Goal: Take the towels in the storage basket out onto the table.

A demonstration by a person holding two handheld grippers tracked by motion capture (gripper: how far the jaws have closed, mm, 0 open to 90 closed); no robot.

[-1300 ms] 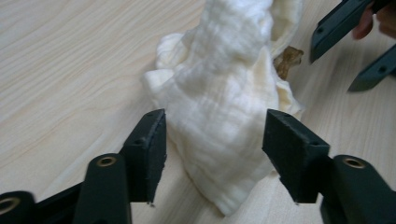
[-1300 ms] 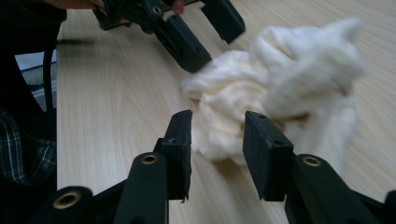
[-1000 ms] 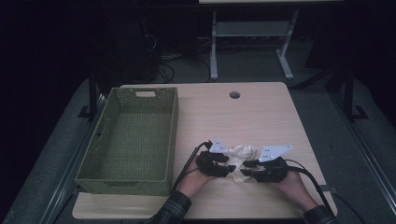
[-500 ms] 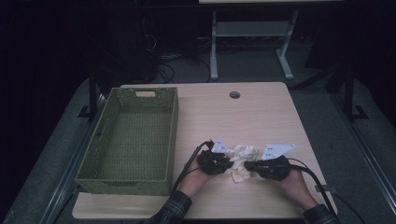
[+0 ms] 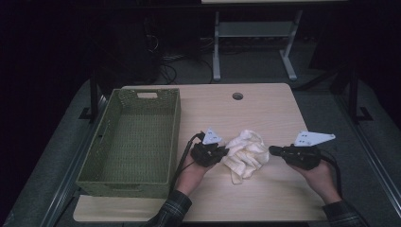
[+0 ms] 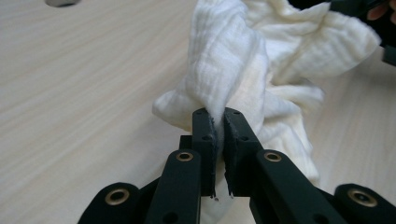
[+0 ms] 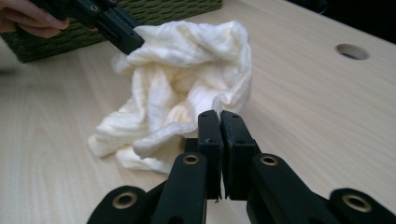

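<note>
Crumpled cream cloth [image 5: 246, 153] stretches crosswise between both pinching grippers.

No legible text, label, brand mark, number or sign appears in any view. The cloth [image 5: 246, 155], the woven basket [image 5: 94, 166] and the wooden table [image 5: 265, 113] carry plain, unmarked surfaces. The grey plates atop the grippers show small dark dots, too small to read as characters.

The cloth [image 5: 246, 154] lies on the table [image 5: 265, 106] between the two pairs of jaws, an edge pinched in each; the basket [image 5: 134, 142] sits left of the left gripper [image 5: 221, 152].
</note>
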